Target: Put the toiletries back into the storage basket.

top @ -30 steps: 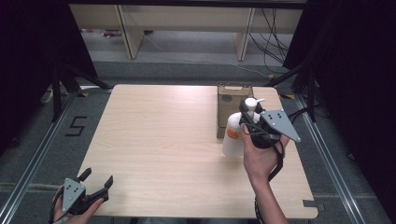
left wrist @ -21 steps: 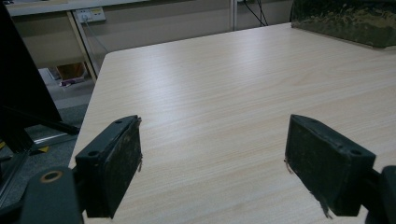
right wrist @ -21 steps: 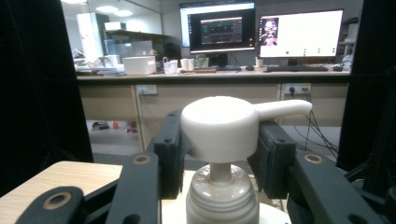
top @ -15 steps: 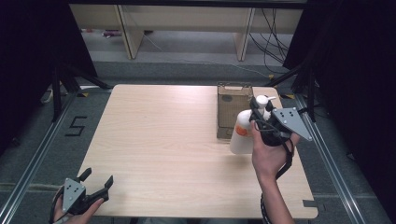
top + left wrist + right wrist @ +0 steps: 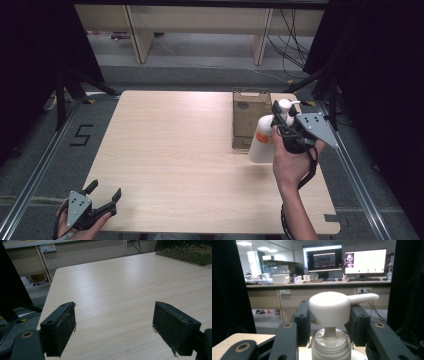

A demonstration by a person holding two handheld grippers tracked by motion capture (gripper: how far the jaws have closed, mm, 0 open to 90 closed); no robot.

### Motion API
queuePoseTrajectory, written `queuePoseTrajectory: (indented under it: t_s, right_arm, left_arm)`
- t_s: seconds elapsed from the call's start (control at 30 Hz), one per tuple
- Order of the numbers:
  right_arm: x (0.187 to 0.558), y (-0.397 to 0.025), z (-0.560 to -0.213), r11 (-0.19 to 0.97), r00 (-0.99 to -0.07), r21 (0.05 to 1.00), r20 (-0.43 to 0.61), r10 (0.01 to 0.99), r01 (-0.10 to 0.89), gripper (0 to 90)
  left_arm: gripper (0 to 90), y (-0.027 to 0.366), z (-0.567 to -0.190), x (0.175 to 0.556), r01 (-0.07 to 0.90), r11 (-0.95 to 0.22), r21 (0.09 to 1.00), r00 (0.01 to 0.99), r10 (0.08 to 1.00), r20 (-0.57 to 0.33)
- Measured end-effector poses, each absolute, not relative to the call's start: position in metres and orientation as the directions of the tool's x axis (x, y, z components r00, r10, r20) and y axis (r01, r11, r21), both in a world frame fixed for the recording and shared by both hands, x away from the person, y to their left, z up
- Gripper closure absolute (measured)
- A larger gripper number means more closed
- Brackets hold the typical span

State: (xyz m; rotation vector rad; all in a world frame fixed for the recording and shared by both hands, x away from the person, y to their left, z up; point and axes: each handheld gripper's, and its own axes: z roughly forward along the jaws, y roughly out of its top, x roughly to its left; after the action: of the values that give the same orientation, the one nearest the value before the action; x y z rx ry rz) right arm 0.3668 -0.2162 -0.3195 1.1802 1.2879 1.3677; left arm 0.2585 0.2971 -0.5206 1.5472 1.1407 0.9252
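A white pump bottle with an orange label stands slightly tilted at the table's right side, just in front of a dark brown basket. My right gripper is shut on the bottle's neck under the pump head. In the right gripper view the pump head sits between the two jaws of the right gripper, spout pointing right. The bottle's base is close to the tabletop; contact is unclear. My left gripper is open at the table's near left corner, holding nothing. Its wide-apart jaws of the left gripper hover over bare wood.
The light wooden table has wide bare room left of the basket. Metal rails run along the floor on both sides. Shelving legs and cables lie beyond the far edge. Desks with monitors stand farther off.
My right gripper has carried the bottle a little to the right, closer to the basket's near right corner. The left gripper has stayed in place, open.
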Motion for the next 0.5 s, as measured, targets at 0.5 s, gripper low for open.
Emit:
queuePoseTrajectory:
  t_s: [0.5]
  right_arm:
    - [0.3719,-0.2175,-0.314,-0.068,-0.134,0.998,0.067,0.989,-0.003,59.9]
  left_arm:
    - [17.7,0.297,-0.5205,0.2586,0.226,-0.097,0.969,0.277,0.96,0.032]
